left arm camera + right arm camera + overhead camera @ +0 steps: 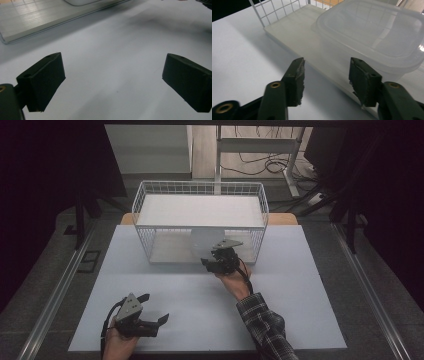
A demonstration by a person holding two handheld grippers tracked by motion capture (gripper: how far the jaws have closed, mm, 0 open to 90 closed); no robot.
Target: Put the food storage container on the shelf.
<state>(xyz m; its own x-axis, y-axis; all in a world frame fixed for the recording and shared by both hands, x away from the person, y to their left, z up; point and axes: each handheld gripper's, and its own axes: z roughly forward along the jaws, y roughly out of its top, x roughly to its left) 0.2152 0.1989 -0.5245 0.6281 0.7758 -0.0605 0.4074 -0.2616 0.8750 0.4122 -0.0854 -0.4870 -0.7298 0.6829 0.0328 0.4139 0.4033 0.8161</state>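
Your right claw [325, 80] gapes, empty, just before the clear plastic container [372, 35] on the wire rack's lower shelf [294, 27]. Your left claw [113, 82] hangs spread above bare tabletop [120, 45]. No readable writing.

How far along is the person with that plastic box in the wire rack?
The clear lidded container sits on the lower shelf of the white wire rack, so either storing it or fetching it is halfway. In hand: the right gripper is open just in front of the container, touching nothing. The left gripper rests open over the bare table. Which step follows can't be told.
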